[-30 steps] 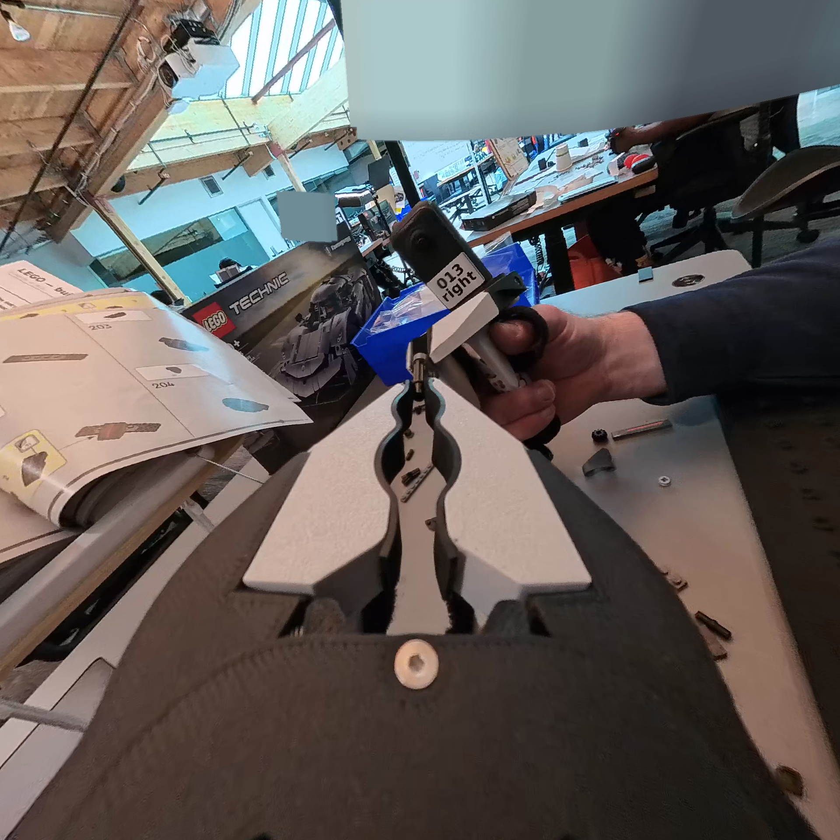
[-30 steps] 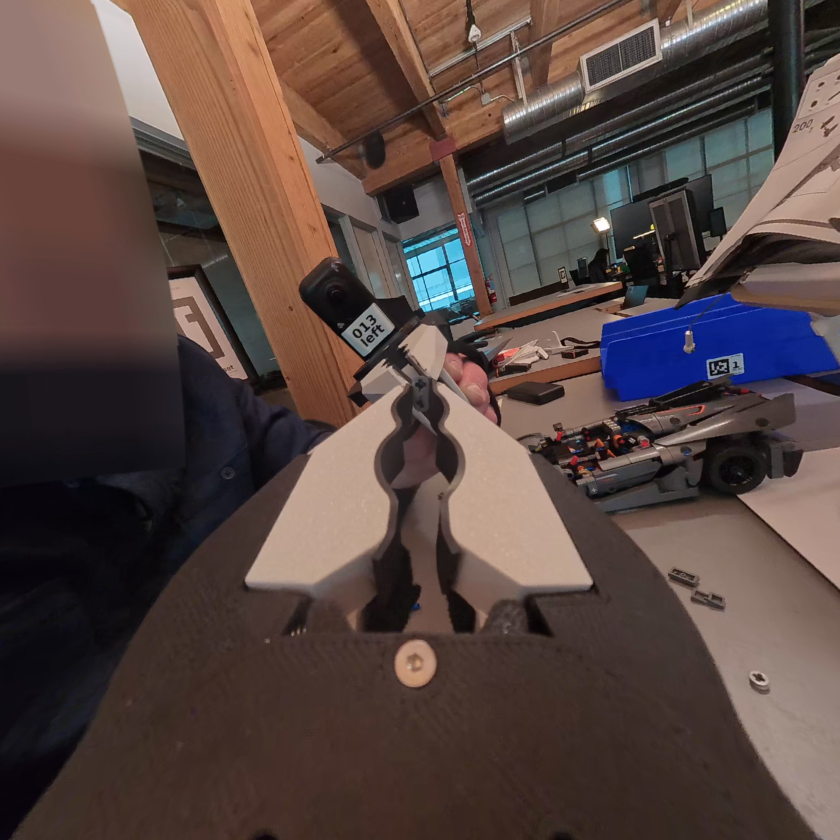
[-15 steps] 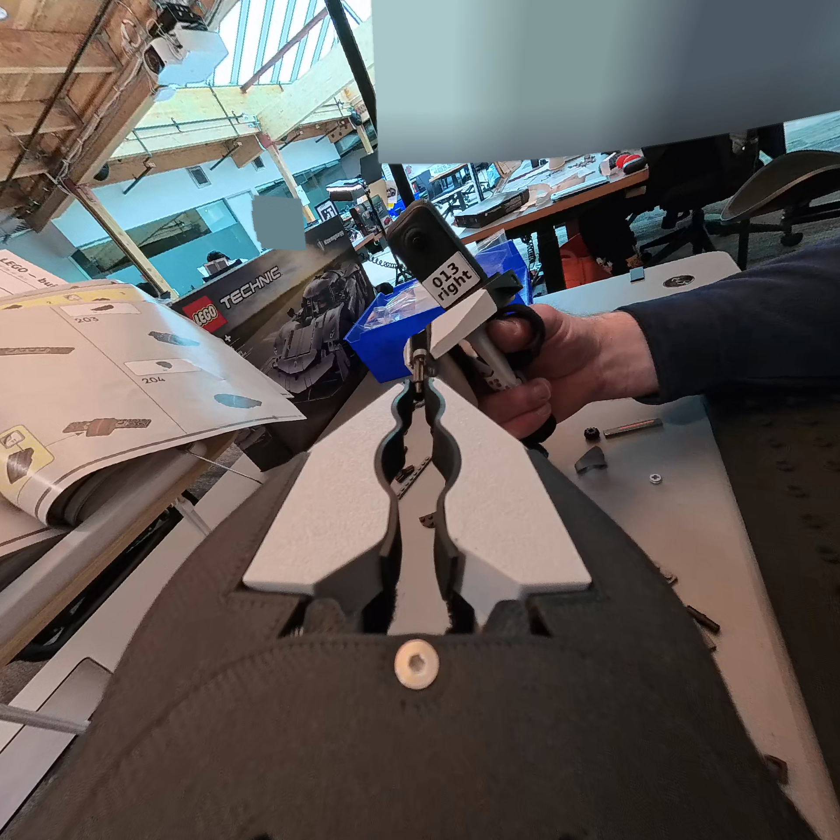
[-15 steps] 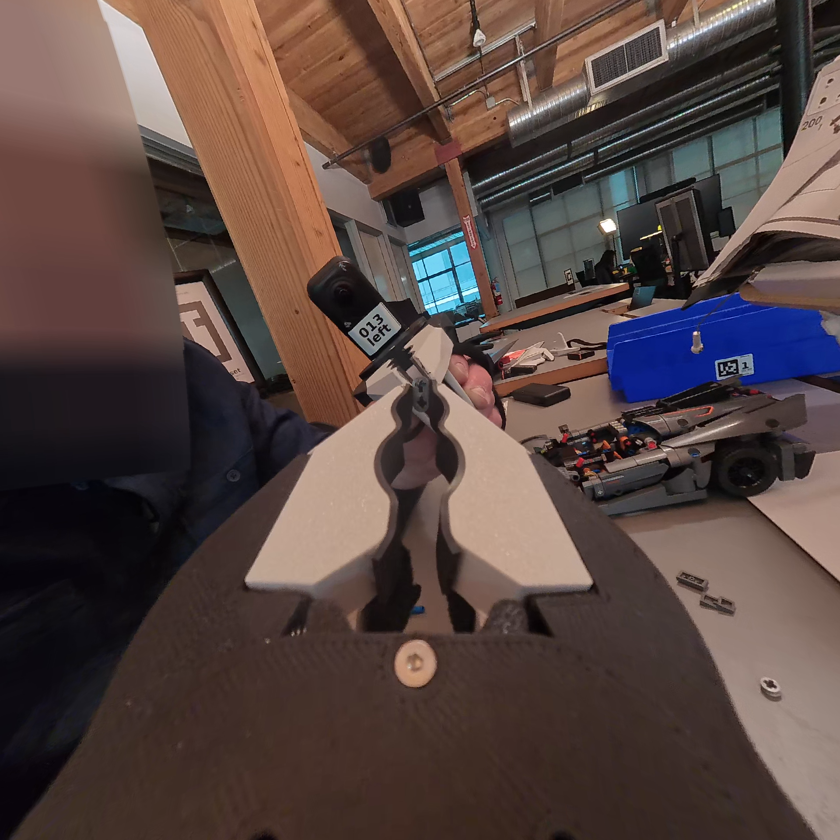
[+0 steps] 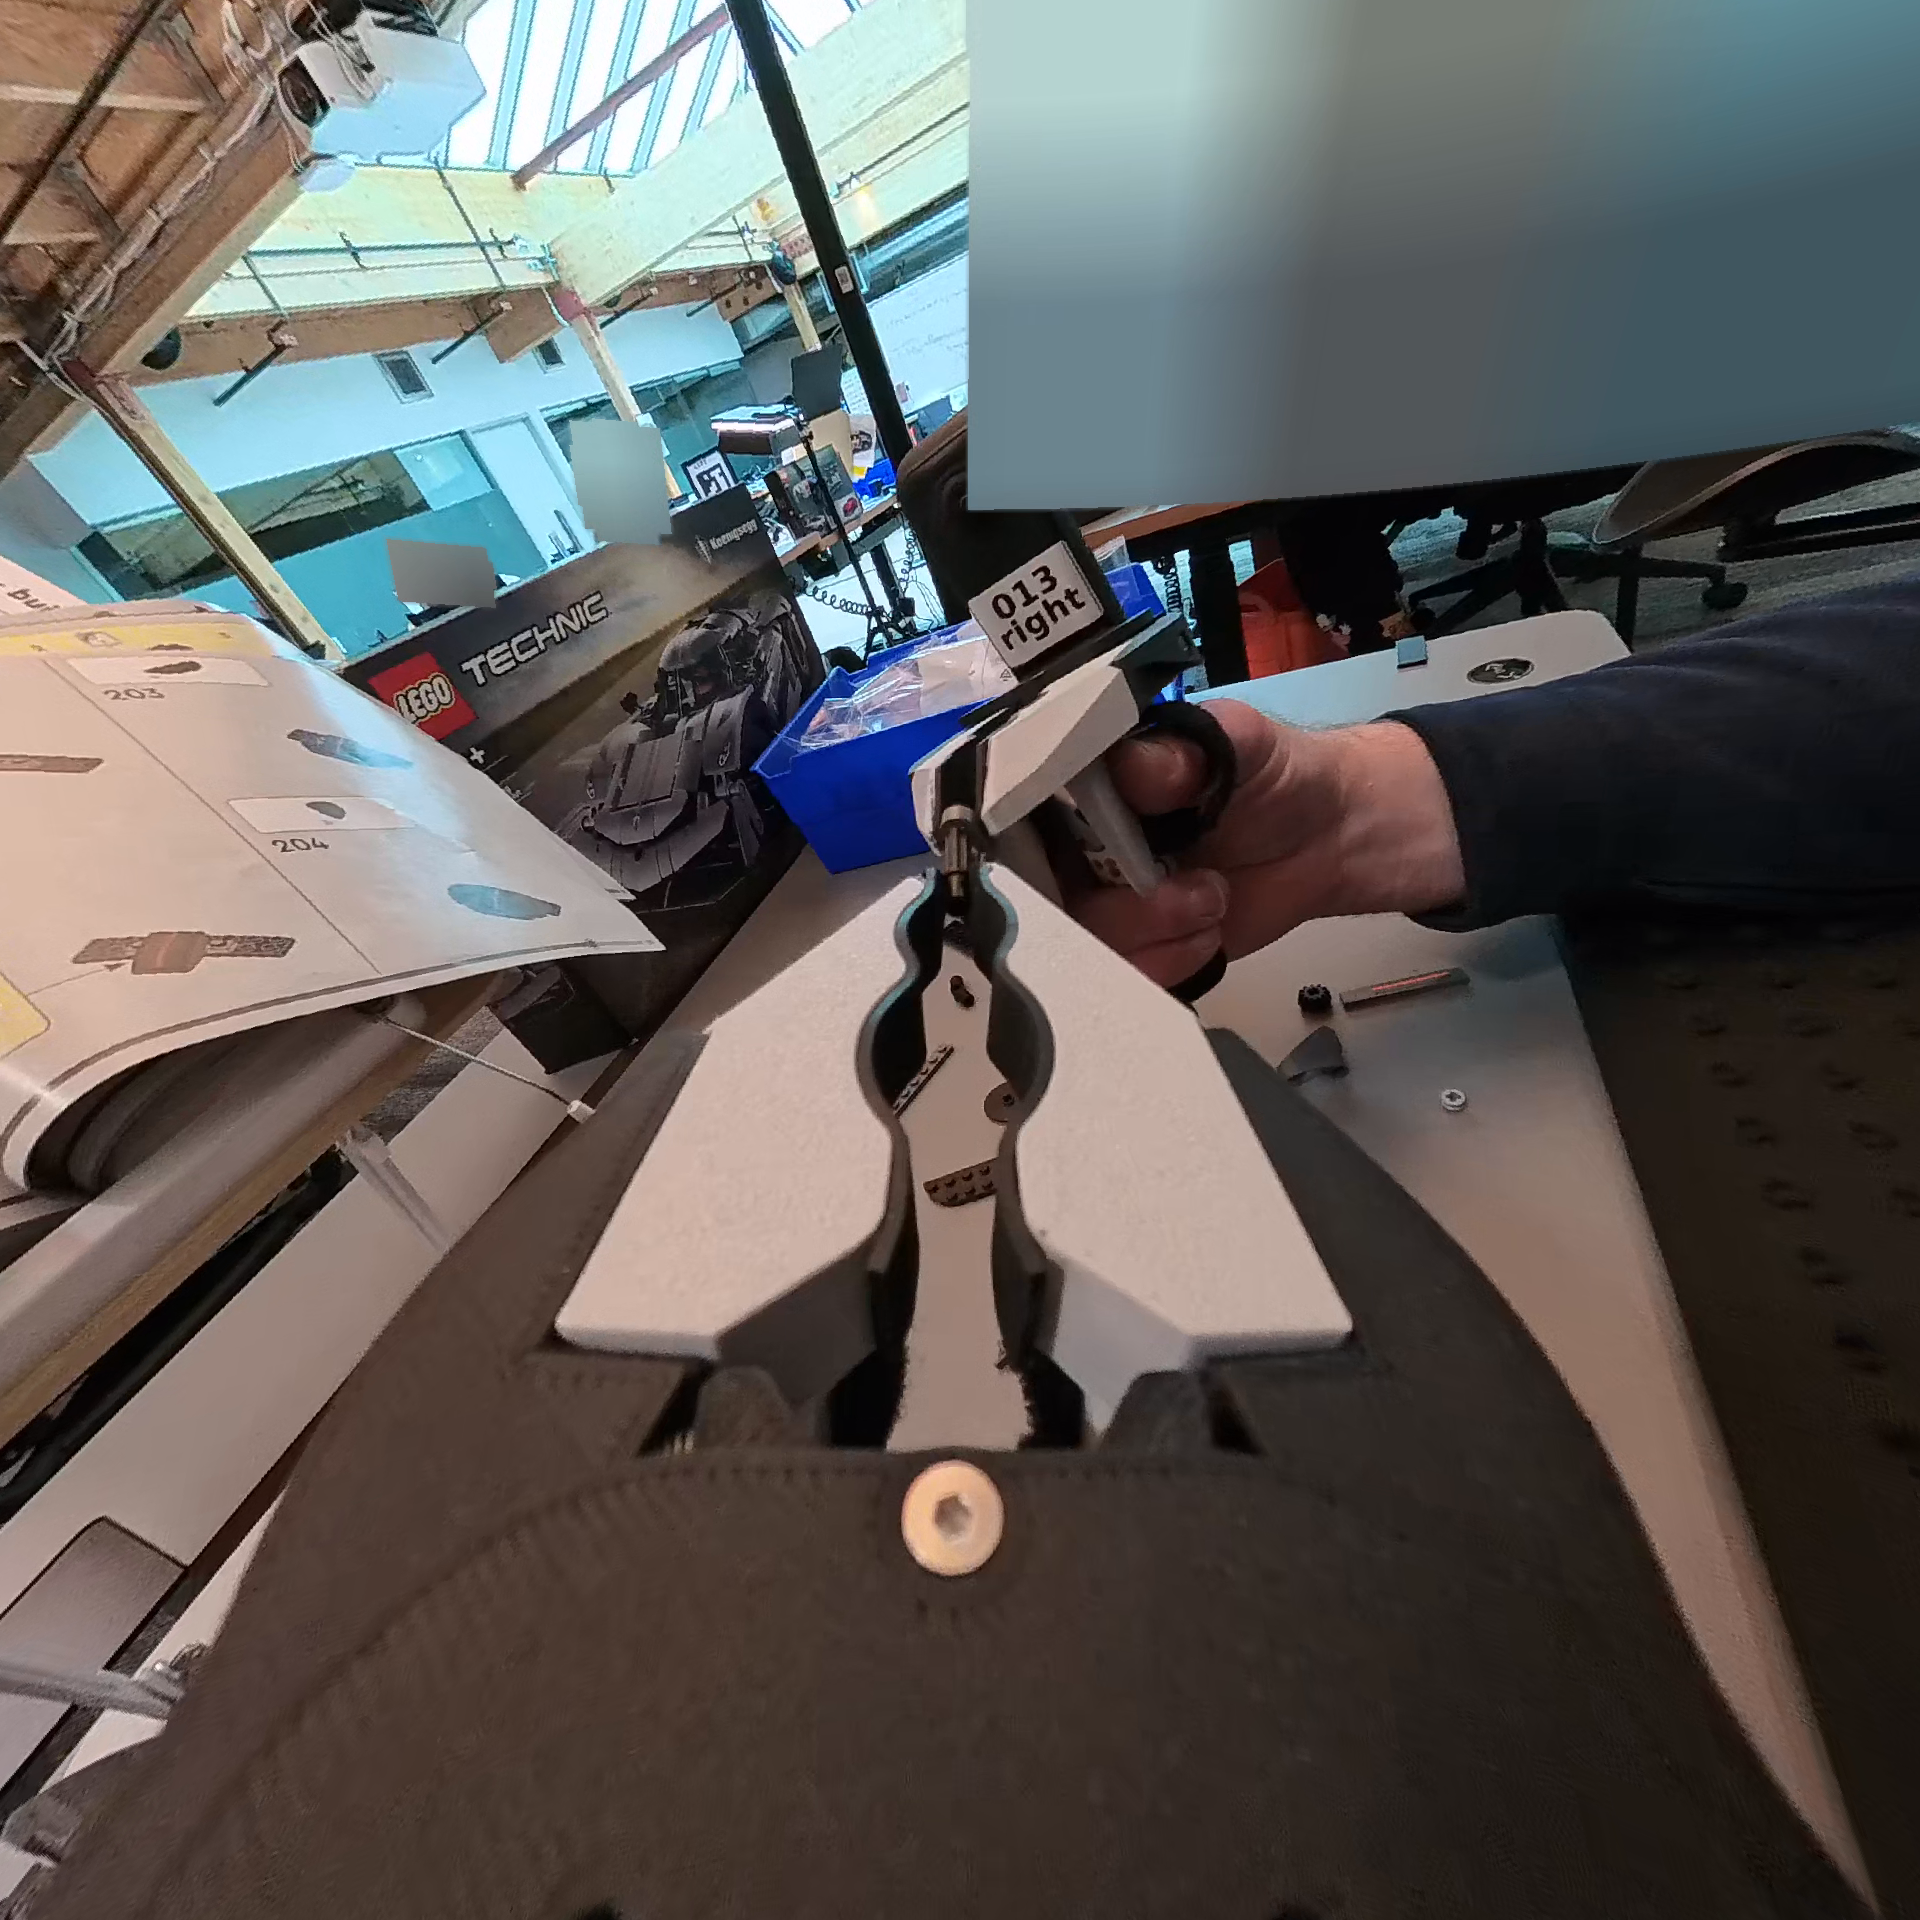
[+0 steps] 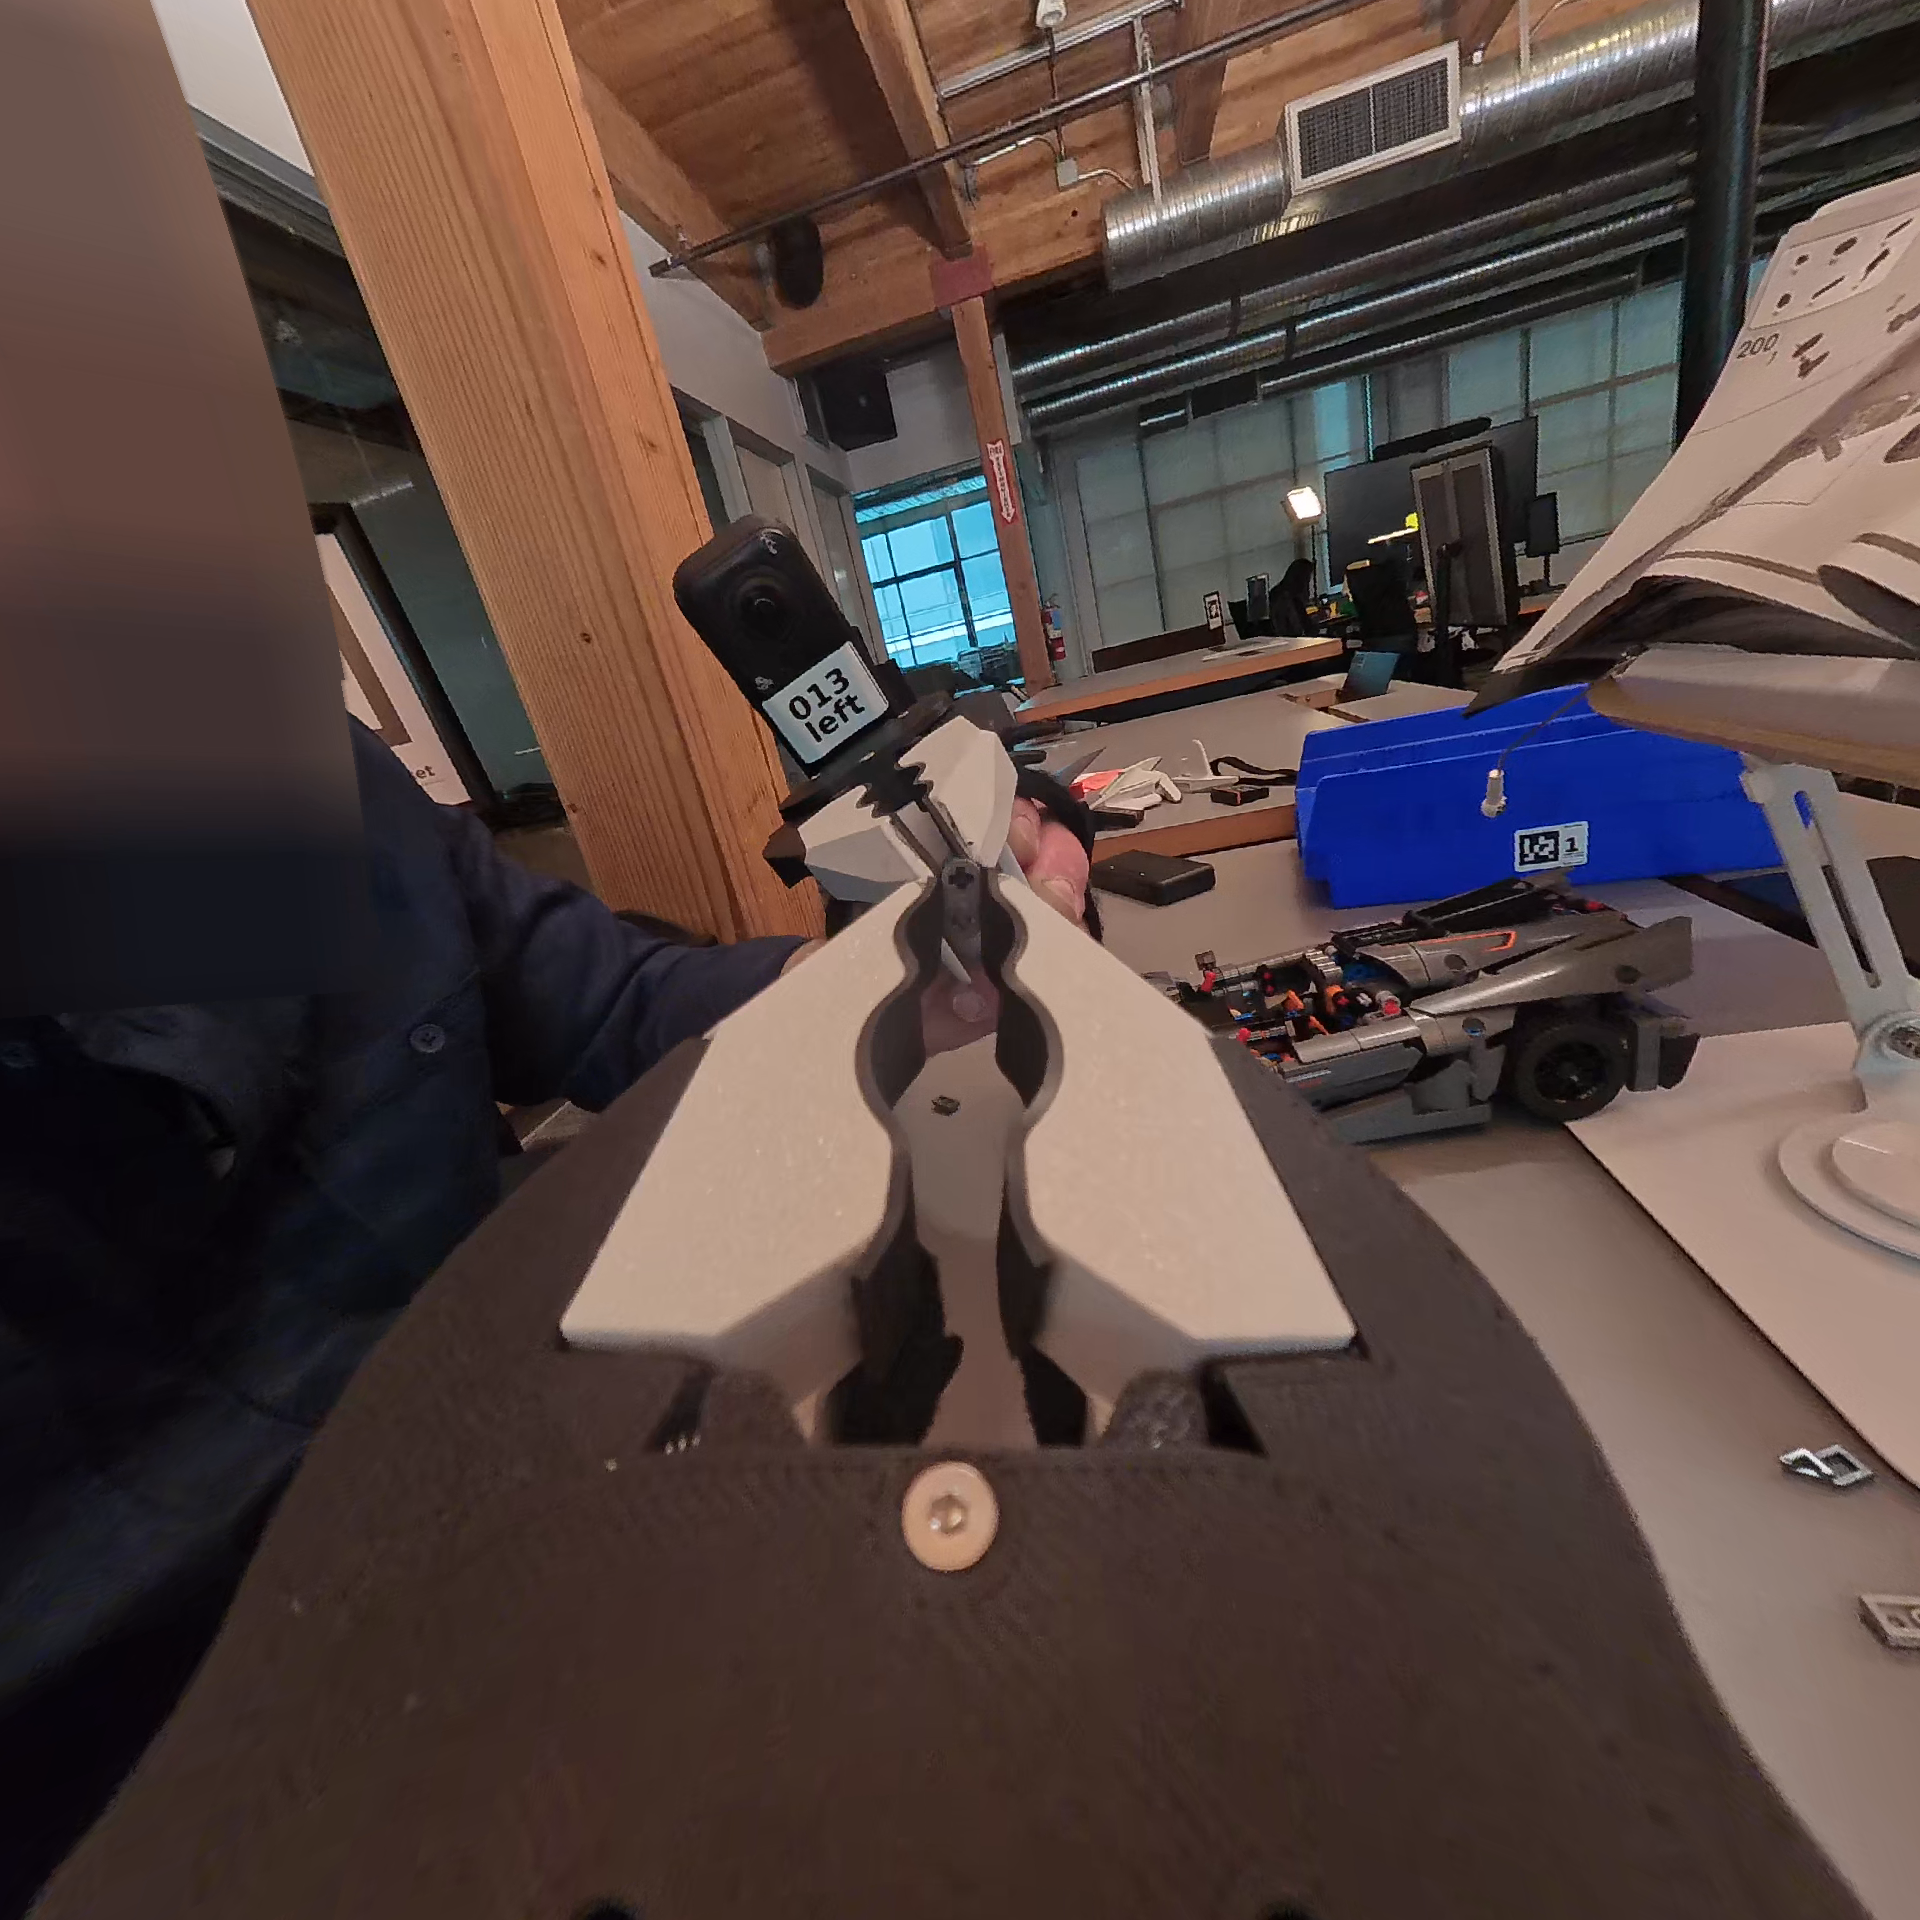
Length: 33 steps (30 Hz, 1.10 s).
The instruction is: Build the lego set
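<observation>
My left gripper [image 5: 951, 902] and my right gripper [image 6: 961, 883] meet tip to tip above the grey table [image 5: 1455, 1299]. A small dark grey Lego piece [image 6: 963, 906] with a cross hole sits between the right fingertips. In the left wrist view a short grey pin [image 5: 951, 847] runs from the right gripper [image 5: 951, 805] down into the closed left tips. The left gripper [image 6: 940, 831] shows beyond in the right wrist view. The part-built grey Lego car [image 6: 1455, 997] stands on the table to the right.
An open instruction booklet [image 5: 260, 831] lies on a raised stand, whose white base [image 6: 1860, 1164] is at the right. A Lego box [image 5: 644, 727] and a blue bin [image 5: 862, 769] stand behind. Loose small parts [image 5: 1403, 987] [image 6: 1823, 1465] lie on the table. A person's hand [image 5: 1299, 831] holds the right gripper. My two grippers' fingertips are within a few centimetres of each other. The part-built grey Lego car [image 6: 1455, 997] is about 25 cm from both grippers' fingertips.
Both grippers stay tip to tip on the small piece. Both views have shifted slightly, and the right gripper sits a little to the right and more tilted in the left view.
</observation>
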### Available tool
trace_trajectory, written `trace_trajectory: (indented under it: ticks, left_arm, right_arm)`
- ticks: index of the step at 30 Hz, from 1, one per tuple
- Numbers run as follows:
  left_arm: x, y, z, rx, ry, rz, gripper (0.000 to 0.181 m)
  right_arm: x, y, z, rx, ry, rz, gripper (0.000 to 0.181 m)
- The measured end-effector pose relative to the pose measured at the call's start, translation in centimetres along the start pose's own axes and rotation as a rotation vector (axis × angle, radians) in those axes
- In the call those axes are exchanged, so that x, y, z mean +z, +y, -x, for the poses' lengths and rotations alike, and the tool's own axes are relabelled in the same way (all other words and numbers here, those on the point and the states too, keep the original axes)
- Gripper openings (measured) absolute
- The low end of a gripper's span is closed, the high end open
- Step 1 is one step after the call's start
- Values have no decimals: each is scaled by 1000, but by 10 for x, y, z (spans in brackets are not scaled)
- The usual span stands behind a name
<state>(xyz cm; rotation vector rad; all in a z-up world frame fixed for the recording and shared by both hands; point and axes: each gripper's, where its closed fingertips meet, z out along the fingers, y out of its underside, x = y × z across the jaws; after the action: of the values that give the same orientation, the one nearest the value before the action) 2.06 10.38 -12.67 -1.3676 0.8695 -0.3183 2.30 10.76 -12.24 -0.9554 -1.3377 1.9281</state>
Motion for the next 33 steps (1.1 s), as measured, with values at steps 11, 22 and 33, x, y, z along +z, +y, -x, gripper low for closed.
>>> trace_trajectory:
  ticks: [11, 22, 33]
  left_arm:
    - [-1, 4, -3, 7, 31, 31, 2]
    - [-4, 16, -13, 130, 97, 139, 2]
    - [-6, 23, -18, 105, 154, 162, 3]
  right_arm:
    - [0, 5, 0, -11, 9, 53, 4]
    - [-1, 21, 4, 11, -12, 182, 4]
    - [-1, 31, 4, 0, -13, 243, 4]
